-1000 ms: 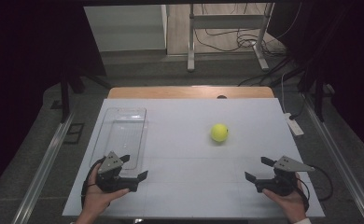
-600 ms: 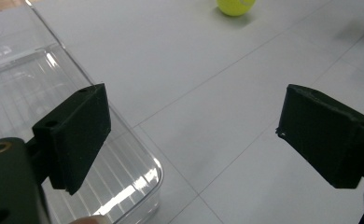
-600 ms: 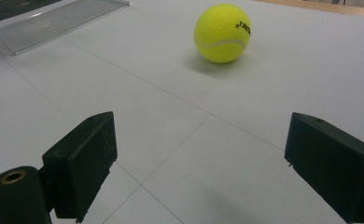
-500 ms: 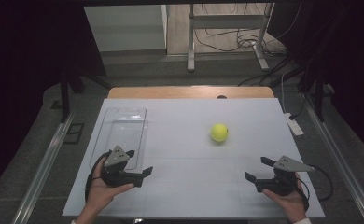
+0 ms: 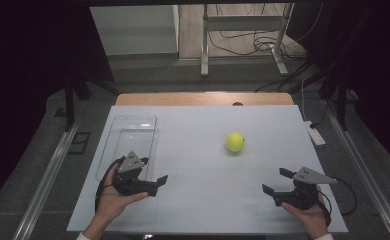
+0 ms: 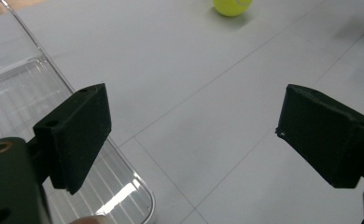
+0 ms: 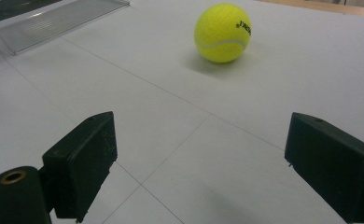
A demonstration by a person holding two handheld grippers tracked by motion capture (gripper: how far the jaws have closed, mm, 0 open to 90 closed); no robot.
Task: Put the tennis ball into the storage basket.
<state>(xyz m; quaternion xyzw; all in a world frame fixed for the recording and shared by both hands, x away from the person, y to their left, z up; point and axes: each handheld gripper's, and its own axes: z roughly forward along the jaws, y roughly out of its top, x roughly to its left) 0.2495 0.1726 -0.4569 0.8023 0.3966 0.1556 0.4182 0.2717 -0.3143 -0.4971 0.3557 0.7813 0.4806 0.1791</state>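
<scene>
High view: both grippers released, ball untouched

High view shows the tennis ball [image 5: 235, 142] resting on the white desk [image 5: 193, 135]. Nearer the person than the ball and well apart from it, the left gripper [image 5: 152, 180] and right gripper [image 5: 277, 180] hold their fingers spread, gripping nothing. A clear tray [image 5: 128, 135] lies left of the ball.

In your left claw view, the tennis ball [image 6: 232, 6] at twelve o'clock is cut by the top edge, and the clear tray [image 6: 40, 93] runs off at nine o'clock. In the right claw view, the ball's black lettering is too blurred to read.
</scene>
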